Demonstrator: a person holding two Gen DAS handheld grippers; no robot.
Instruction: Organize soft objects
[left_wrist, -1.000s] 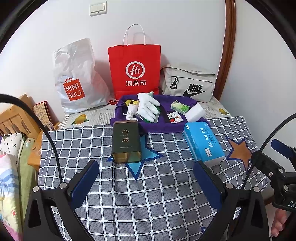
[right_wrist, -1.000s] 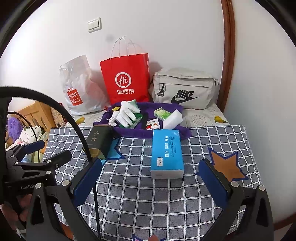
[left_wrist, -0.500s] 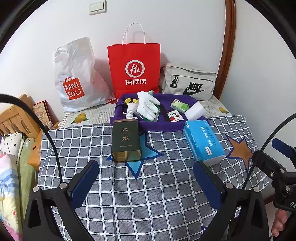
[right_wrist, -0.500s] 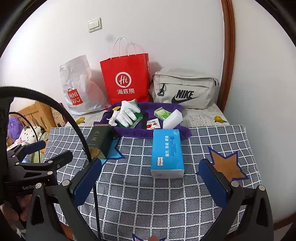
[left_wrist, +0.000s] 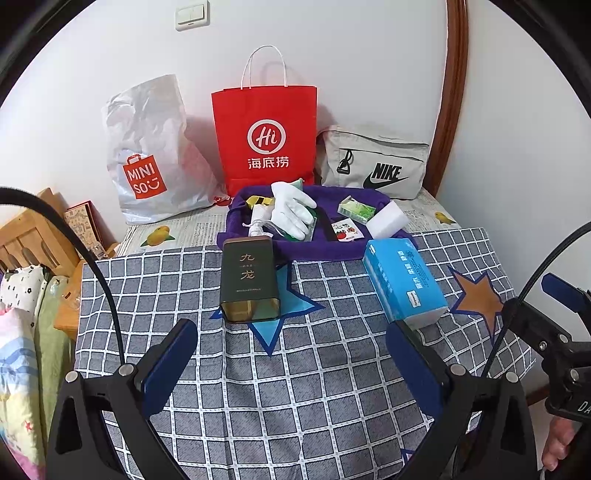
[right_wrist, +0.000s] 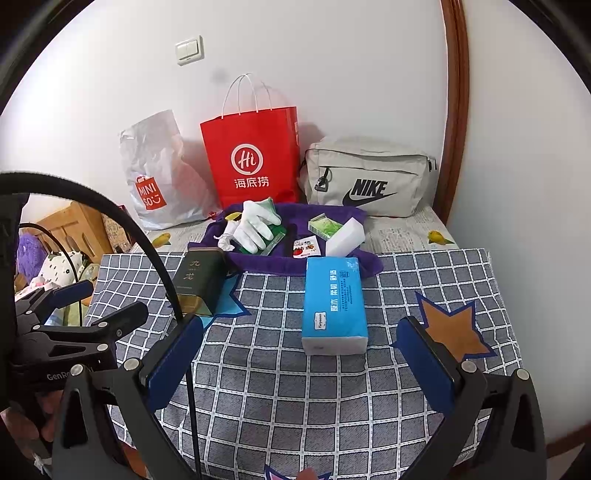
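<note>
Tissue pack (right_wrist: 334, 302), one, lies flat on the checked worktop (right_wrist: 332, 398), its long axis running from the near edge back toward the purple cloth (right_wrist: 280, 260). Left of it stands one dark tin (left_wrist: 249, 278); on the cloth sit one white glove (left_wrist: 293, 212) and one white sponge (left_wrist: 388, 223). The left gripper (left_wrist: 291, 363) and right gripper (right_wrist: 301, 360) are both wide open, empty, with the pack just ahead of the right one.
</note>
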